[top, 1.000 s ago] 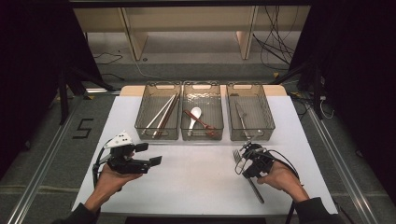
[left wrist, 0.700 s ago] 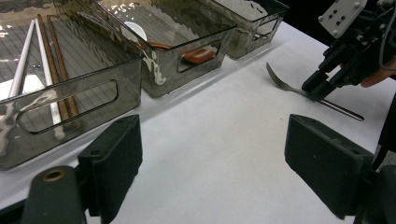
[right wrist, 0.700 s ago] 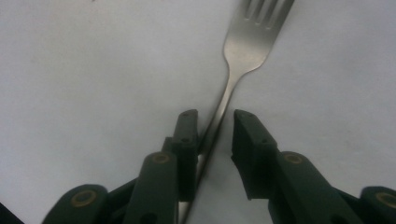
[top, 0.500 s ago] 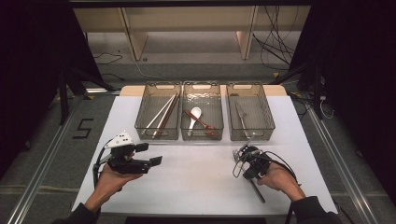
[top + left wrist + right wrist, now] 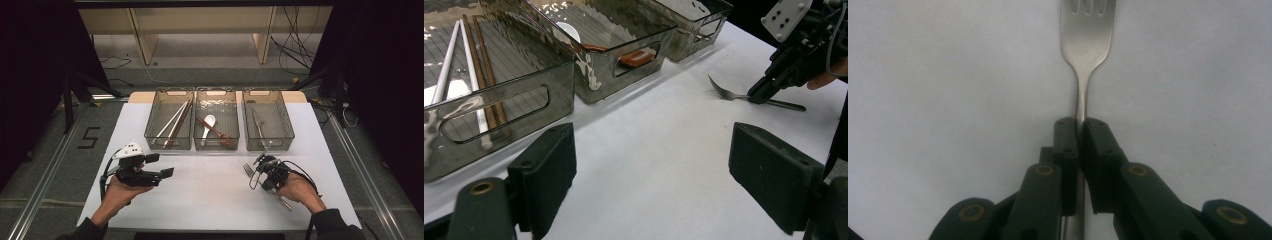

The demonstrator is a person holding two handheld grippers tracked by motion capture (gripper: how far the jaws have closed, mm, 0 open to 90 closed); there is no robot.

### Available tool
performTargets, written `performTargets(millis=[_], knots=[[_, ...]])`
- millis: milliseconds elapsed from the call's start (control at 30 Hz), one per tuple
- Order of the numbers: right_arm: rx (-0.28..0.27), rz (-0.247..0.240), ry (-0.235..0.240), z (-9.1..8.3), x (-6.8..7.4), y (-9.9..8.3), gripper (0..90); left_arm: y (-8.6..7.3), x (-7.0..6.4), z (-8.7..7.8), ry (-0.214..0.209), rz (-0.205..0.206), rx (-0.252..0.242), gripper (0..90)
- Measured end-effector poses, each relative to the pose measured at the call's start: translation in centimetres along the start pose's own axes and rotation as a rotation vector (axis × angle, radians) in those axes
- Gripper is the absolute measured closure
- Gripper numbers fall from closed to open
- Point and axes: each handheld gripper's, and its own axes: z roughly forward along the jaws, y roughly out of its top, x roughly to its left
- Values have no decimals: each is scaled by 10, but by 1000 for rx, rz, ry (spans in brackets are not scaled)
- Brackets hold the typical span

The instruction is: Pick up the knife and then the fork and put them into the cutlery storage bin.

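The right gripper (image 5: pixel 261 166) has dropped lower and closer to the person than it was a second ago, and its fingers (image 5: pixel 1066 145) are now pinched shut on the neck of the fork (image 5: pixel 1086 35), which lies flat on the white worktop (image 5: pixel 210 195) with its tines pointing away toward the bins. That suggests the grasp is made and the lift is the step in hand, most likely toward the right bin (image 5: pixel 267 120), where other metal cutlery already lies. The left gripper (image 5: pixel 160 166) has hardly moved; it hovers above the worktop with its fingers (image 5: pixel 549 175) spread wide and nothing between them. The fork is brushed steel, thin and smooth, so it may swivel between the flat rubbery pads. The bins are smoky translucent plastic with cut-out handles: the left bin (image 5: pixel 170 125) holds long slim chopsticks (image 5: pixel 454 75), white and brown, and the middle bin (image 5: pixel 216 125) holds a glossy white spoon (image 5: pixel 209 121) and a reddish-brown one.
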Motion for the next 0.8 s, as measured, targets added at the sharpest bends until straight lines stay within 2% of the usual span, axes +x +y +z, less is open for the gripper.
performTargets(millis=[233,433,800], knots=[[-11,-11,-9,-2,-1,-1,854,0,0,0,0,2,1,185],[-55,-9,-15,-11,-4,-2,855,0,0,0,0,3,1,185],[-204,46,-14,-30,-14,-6,855,0,0,0,-1,3,2,186]])
